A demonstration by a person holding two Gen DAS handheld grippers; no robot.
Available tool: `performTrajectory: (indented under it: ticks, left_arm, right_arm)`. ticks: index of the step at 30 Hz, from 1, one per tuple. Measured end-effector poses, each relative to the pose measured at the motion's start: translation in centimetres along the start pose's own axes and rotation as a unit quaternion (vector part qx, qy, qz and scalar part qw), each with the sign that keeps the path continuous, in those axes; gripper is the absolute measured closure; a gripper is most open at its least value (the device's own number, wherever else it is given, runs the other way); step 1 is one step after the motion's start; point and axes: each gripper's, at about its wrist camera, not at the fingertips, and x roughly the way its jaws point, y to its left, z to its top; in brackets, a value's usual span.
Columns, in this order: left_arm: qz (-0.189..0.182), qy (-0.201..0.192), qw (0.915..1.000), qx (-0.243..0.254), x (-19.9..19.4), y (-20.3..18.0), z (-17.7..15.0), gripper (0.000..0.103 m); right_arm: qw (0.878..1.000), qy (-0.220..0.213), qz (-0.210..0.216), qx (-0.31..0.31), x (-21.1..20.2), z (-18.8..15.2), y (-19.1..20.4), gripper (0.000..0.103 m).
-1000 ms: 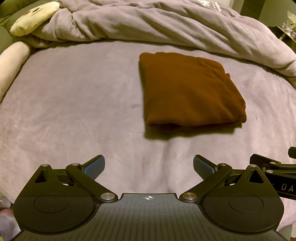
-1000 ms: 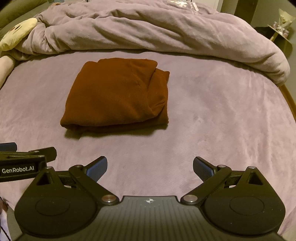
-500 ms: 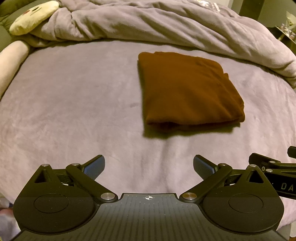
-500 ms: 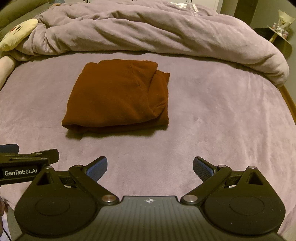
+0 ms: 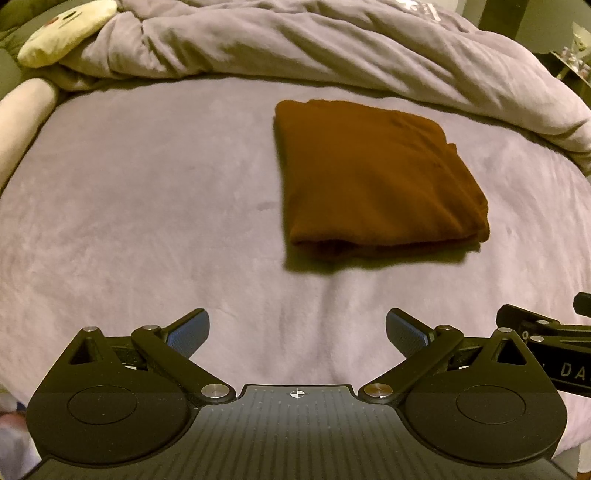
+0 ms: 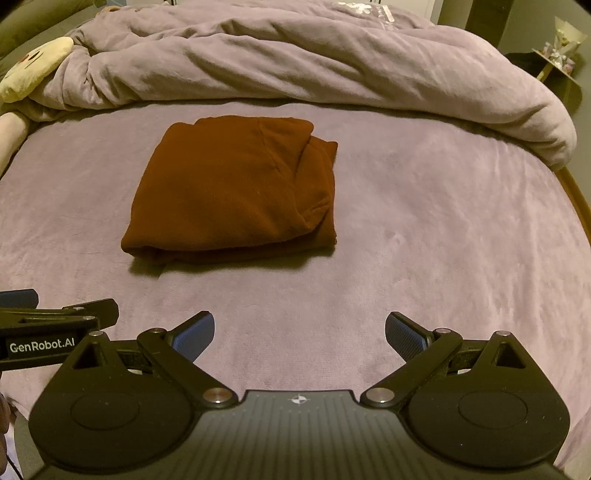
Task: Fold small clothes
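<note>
On the lavender bed sheet (image 5: 147, 229), roughly midway between its left and right edges, lies 1 brown garment (image 5: 376, 181) folded into a compact, near-rectangular stack. Its layered open edges face the near edge of the bed, and a thin shadow runs along that side. In the right wrist view the same garment (image 6: 229, 195) shows a rounded fold overlapping its right side, with a lower layer protruding slightly beyond it. The garment lies flat and is touched by neither gripper.

Behind the garment, along the far edge of the sheet, a bunched lavender duvet (image 5: 314, 48) spans the full width of the bed. A cream plush toy (image 5: 62, 33) rests at the far-left corner, partly tucked against the duvet, and a pale bolster (image 5: 22, 114) runs along the left edge.

Near edge, both tools are held above the sheet, well apart from the garment. Left gripper (image 5: 297, 330): the 2 blue-padded fingers (image 5: 188, 332) are spread wide, with nothing between them. Right gripper (image 6: 300, 334): fingers (image 6: 404, 334) likewise spread wide and empty. The 2 grippers sit side by side; each appears at the margin of the other's view, the left one bearing the marking "GenRobot.AI".
</note>
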Motion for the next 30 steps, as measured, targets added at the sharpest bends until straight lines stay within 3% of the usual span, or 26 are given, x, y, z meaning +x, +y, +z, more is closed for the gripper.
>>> performTrajectory:
  ticks: [14,30]
  left_arm:
    - [-0.006,-0.013,0.9999,0.005,-0.15,-0.02,-0.23,0.0]
    - [0.008,-0.001,0.9999,0.012,0.33,-0.1,-0.27,0.0]
  right_arm:
    - [1.0,-0.002,0.0,0.001,0.1,0.02,-0.02,0.004]
    - [1.0,-0.005,-0.009,0.0,0.05,-0.12,0.15,0.004]
